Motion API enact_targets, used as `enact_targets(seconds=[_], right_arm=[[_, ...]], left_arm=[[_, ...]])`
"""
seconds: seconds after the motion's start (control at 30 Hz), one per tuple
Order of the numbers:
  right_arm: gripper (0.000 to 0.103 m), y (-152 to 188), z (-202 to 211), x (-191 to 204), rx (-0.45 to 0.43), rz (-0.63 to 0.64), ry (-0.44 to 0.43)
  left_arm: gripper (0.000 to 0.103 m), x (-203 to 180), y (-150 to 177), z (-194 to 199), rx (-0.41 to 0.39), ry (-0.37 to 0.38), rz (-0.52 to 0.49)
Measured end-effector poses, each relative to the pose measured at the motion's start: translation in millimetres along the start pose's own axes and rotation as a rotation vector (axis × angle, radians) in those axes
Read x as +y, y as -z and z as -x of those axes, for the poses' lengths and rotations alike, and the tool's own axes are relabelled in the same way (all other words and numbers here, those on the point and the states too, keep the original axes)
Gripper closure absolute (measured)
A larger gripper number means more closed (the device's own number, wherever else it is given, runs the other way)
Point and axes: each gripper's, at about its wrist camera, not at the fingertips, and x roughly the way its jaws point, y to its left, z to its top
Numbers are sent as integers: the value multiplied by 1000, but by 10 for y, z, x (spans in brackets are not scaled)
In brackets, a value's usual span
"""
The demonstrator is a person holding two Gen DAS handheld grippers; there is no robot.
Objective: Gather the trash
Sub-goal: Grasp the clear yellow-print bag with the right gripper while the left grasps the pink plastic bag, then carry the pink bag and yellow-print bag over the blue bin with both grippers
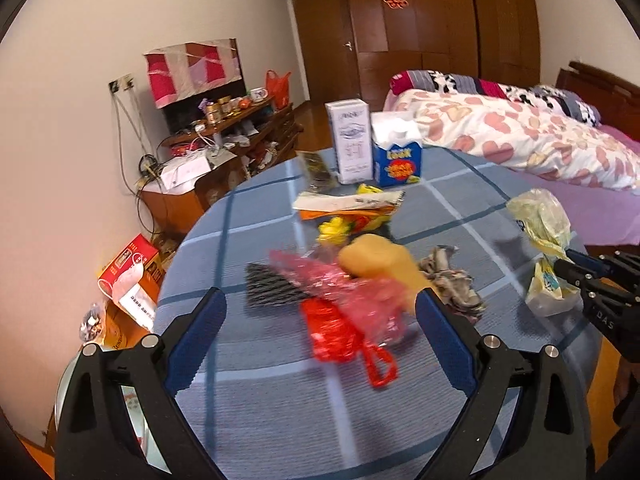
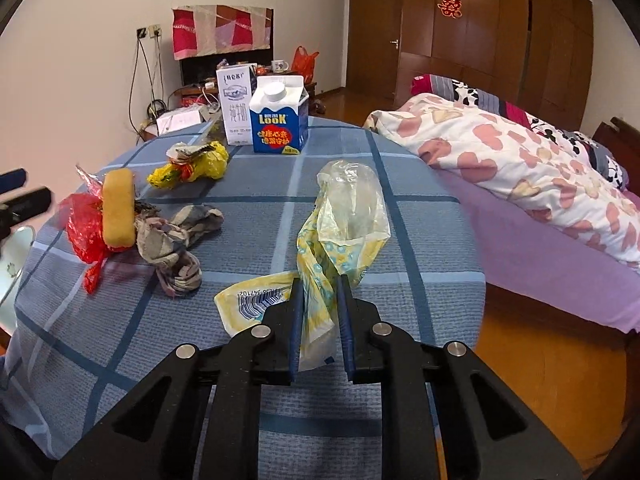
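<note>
So the round worktop has a blue plaid cloth on it and trash scattered all over. The right gripper has its jaws pinched nearly together on a crumpled plastic bag, clear at the top with a yellow and blue printed part lower down. The bag is bunched between the blue pads and its top stands up in front of the gripper, near the worktop edge on the bed side. A flat bit of yellow wrapper with a barcode lies on the cloth just left of the jaws.

The left gripper is hanging over the other side with its jaws spread wide, nothing in them. Right in front of it, between the two pads from its camera, is a red plastic bag, a bit blurry. A yellow sponge sits against that red bag, and a crumpled grey striped rag lies just beside the sponge toward the middle.

Further back there's a yellow crumpled wrapper with some paper on it, then two cartons standing upright side by side at the far edge: a white milk carton and a blue carton with a white screw cap. A bed with a heart-print quilt is next to the worktop.
</note>
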Motion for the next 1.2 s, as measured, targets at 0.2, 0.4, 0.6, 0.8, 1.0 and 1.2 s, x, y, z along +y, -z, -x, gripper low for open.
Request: enact_targets(seconds=[0.2,0.4,0.6,0.8,1.0,1.2], right_arm=[[86,3,51,142,-23,22,-41],[86,-22,71,288,-42,43,-74],[86,-111,171,446,-74,65,-97],[86,-263,281,697,-116,95,-144],[86,-394,279,1016,-134,138,-191],[86,-485,226,1324,-140,181,-233]], left_arm=[[15,-113,61,-335,59,-25,-26],[81,22,178,-308,95,75,-41],[86,290,227,-5,40,79,-47],[86,610,267,335,-24,53,-22],[86,851,327,434,-39,15,5],[86,1099,414,428,-31,-22,38]])
